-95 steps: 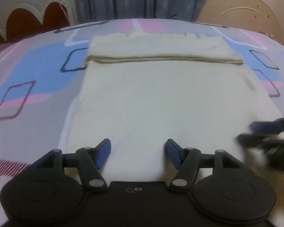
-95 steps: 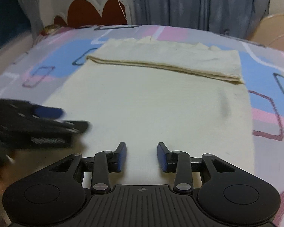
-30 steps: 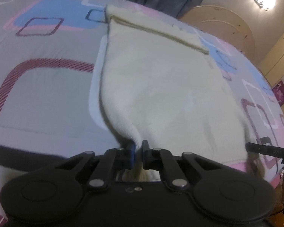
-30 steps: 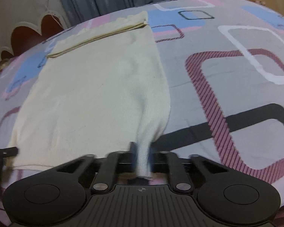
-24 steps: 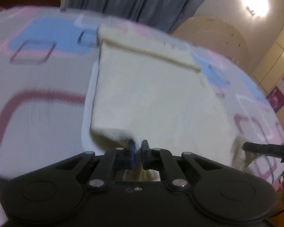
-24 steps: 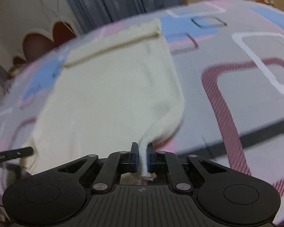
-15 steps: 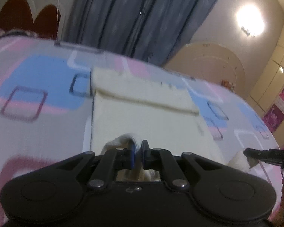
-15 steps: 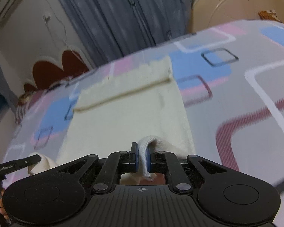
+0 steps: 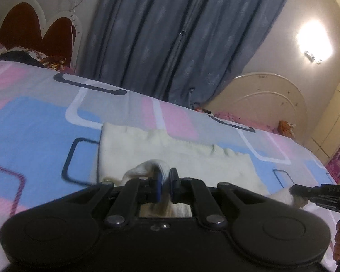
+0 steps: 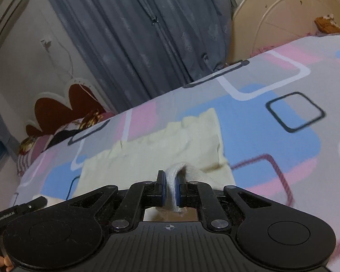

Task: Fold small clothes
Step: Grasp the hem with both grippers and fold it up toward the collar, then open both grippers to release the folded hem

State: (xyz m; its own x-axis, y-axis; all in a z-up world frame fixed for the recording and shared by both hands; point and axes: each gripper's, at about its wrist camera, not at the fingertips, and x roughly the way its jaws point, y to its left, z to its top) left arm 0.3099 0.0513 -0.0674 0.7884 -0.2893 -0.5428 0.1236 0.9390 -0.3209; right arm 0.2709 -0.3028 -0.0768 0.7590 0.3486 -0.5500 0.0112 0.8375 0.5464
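A cream knit garment [image 9: 188, 156] lies on a bed with a grey, pink and blue patterned sheet [image 9: 34, 117]. My left gripper [image 9: 165, 181] is shut on the garment's near left corner, which bunches over the fingers. My right gripper [image 10: 171, 190] is shut on the near right corner [image 10: 176, 176] of the garment [image 10: 161, 151]. Both corners are lifted and carried over the far part of the garment. The right gripper also shows at the right edge of the left wrist view [image 9: 315, 192], holding cloth. The left gripper tip shows at the lower left of the right wrist view [image 10: 22, 207].
Blue-grey curtains [image 9: 181, 34] hang behind the bed. A red and white scalloped headboard [image 9: 34, 29] stands at the left with pillows [image 10: 52, 138]. A cream arched footboard [image 9: 267, 104] stands at the right. A wall lamp [image 9: 312, 40] glows.
Both grippers closed on the garment's near corners, lifted them and carried them forward over the garment towards its folded far edge. The views now tilt up at the curtains.
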